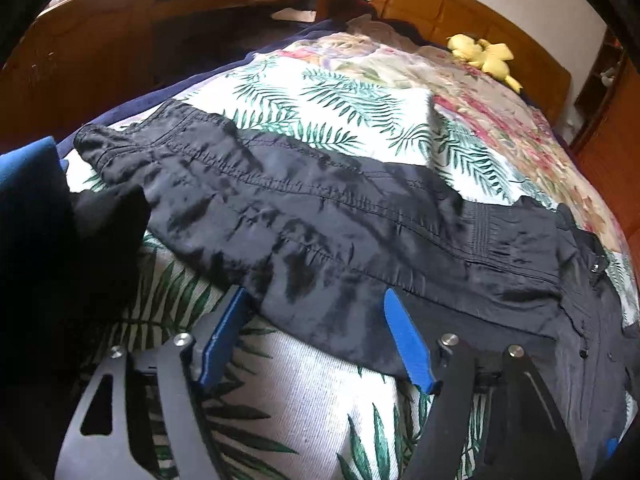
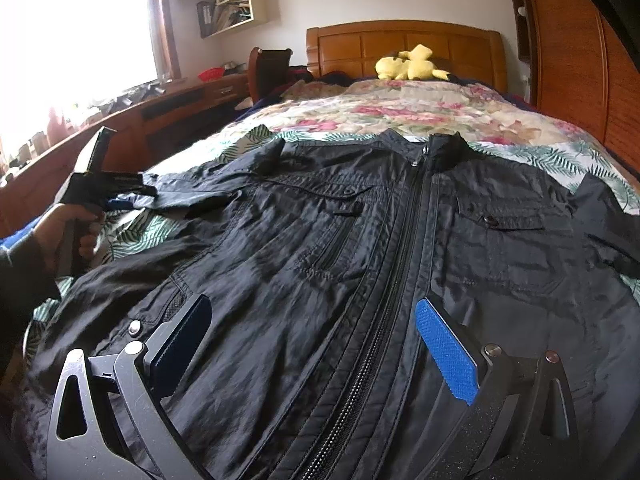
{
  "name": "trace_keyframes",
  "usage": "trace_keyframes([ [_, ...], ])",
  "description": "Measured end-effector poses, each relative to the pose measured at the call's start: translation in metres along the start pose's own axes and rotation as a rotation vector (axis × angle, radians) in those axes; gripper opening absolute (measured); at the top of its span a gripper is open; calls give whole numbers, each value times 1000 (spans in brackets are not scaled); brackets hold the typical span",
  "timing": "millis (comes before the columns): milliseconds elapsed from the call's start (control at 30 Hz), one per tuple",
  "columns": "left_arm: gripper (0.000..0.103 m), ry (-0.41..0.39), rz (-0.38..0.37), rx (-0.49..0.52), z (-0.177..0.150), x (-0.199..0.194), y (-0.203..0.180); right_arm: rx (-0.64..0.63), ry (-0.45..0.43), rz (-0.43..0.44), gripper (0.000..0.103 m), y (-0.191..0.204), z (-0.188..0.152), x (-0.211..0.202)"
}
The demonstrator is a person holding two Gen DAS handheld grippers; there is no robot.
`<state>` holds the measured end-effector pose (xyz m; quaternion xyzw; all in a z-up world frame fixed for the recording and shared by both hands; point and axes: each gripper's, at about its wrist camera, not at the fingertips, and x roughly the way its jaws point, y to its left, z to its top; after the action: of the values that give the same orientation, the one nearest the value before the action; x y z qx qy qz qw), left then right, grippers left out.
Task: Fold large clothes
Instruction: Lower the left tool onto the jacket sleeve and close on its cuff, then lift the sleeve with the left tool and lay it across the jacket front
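Observation:
A black zip-front jacket (image 2: pixel 360 264) lies spread face up on the bed, collar toward the headboard. Its left sleeve (image 1: pixel 304 216) stretches sideways across the leaf-print sheet in the left wrist view. My left gripper (image 1: pixel 314 304) is open, its blue pads at the near edge of that sleeve, holding nothing. It also shows in the right wrist view (image 2: pixel 120 200), held in a hand by the sleeve end. My right gripper (image 2: pixel 316 312) is open, low over the jacket's lower front, straddling the zipper (image 2: pixel 384 304).
The bed carries a leaf-print sheet (image 1: pixel 304 392) and a floral quilt (image 2: pixel 400 108). A yellow plush toy (image 2: pixel 408 65) sits by the wooden headboard (image 2: pixel 404 46). A wooden desk (image 2: pixel 168 108) runs along the left under a bright window. Dark clothing (image 1: pixel 60 248) lies at the left.

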<state>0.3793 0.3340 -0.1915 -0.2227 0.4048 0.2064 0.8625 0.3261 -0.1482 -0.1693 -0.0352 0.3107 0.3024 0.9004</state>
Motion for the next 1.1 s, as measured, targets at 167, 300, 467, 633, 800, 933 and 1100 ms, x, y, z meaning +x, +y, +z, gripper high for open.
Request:
trace_keyframes([
  [167, 69, 7, -8, -10, -6, -3, -2, 10, -5, 7, 103, 0, -1, -1],
  [300, 35, 12, -28, -28, -3, 3, -1, 7, -11, 5, 103, 0, -1, -2],
  [467, 2, 20, 0, -21, 3, 11, -5, 16, -14, 10, 103, -2, -1, -3],
  [633, 0, -46, 20, 70, 9, -13, -32, 26, -15, 19, 103, -4, -1, -3],
  [800, 0, -122, -14, 160, 16, -57, -75, 35, -31, 32, 103, -6, 0, -9],
  [933, 0, -157, -73, 244, 10, -97, -118, 36, -43, 45, 103, -6, 0, -20],
  [1100, 0, -175, -134, 356, -18, -136, -164, 11, -68, 10, 103, -12, 4, -40],
])
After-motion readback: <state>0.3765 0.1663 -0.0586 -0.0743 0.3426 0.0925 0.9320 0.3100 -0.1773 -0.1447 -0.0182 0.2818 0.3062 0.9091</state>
